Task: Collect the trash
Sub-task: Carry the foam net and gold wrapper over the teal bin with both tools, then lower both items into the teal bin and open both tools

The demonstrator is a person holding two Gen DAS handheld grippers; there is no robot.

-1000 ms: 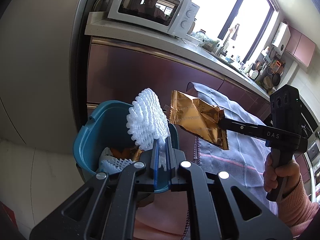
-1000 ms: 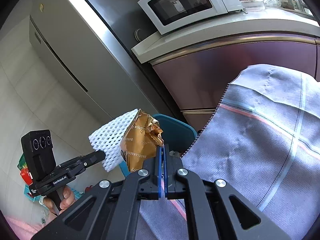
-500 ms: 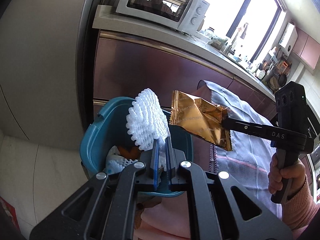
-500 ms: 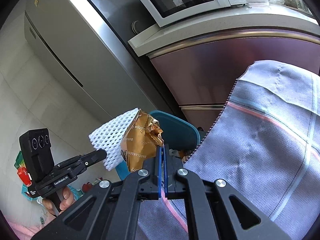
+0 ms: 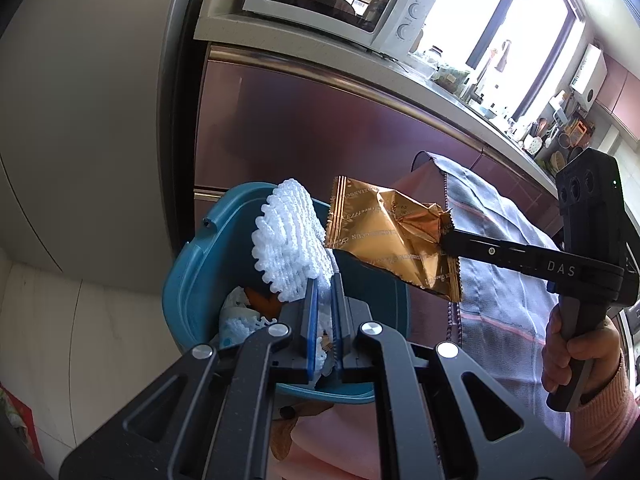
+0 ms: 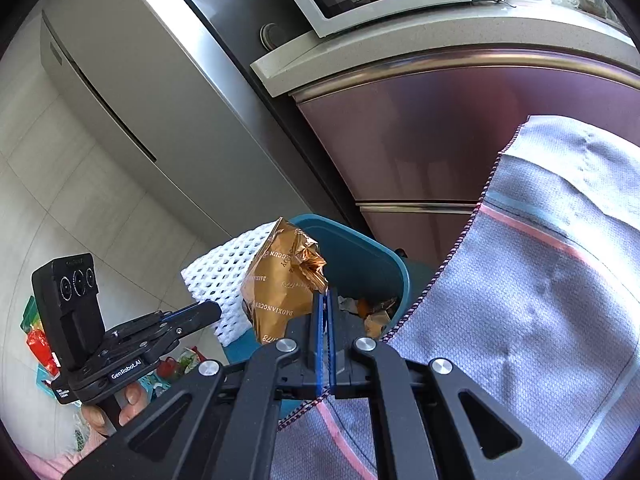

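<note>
While both grippers are hovering over the teal bin, the left gripper is clenching white foam netting directly above its opening. The right gripper is gripping a gold wrapper, hanging nearer the bin's right rim.

You face a kitchen run: maroon glossy cabinet fronts under a pale stone counter. A white microwave sits at the counter's left end. A steel fridge stands further left. Far right, a bright window floods daylight. Pale floor tiles lie below.
</note>
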